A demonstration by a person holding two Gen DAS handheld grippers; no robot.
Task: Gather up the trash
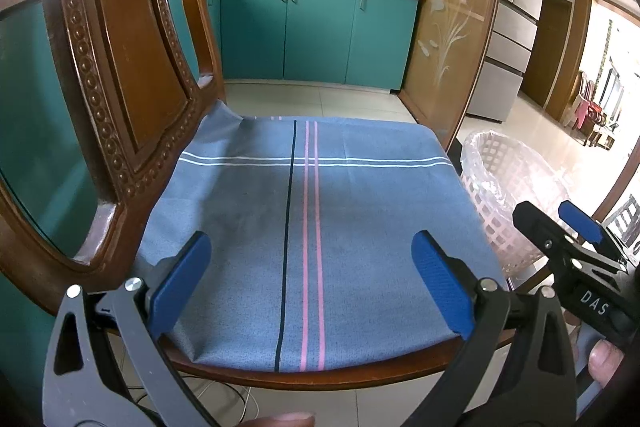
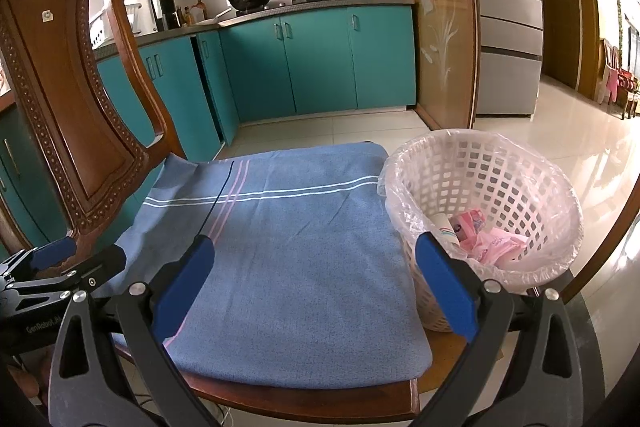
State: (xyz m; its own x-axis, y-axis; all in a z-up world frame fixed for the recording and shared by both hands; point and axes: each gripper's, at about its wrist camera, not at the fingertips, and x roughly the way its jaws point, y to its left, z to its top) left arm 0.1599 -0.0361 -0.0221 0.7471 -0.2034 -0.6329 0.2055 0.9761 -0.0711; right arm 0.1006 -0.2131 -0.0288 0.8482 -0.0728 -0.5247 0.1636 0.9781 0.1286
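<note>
White lattice bin [image 2: 516,187], clear liner, upright on floor beside chair's right edge; pink wrappers [image 2: 494,243] and a paper cup [image 2: 446,231] inside.

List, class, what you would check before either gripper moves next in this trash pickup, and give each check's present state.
1. Left gripper open and holding nothing: ok.
2. Right gripper open and holding nothing: ok.
3. Basket lined and beside the chair: ok.
4. Trash already lies inside the basket: ok.
5. Blue cloth on the seat free of trash: ok.
6. Trash left on the floor: cannot tell.
</note>
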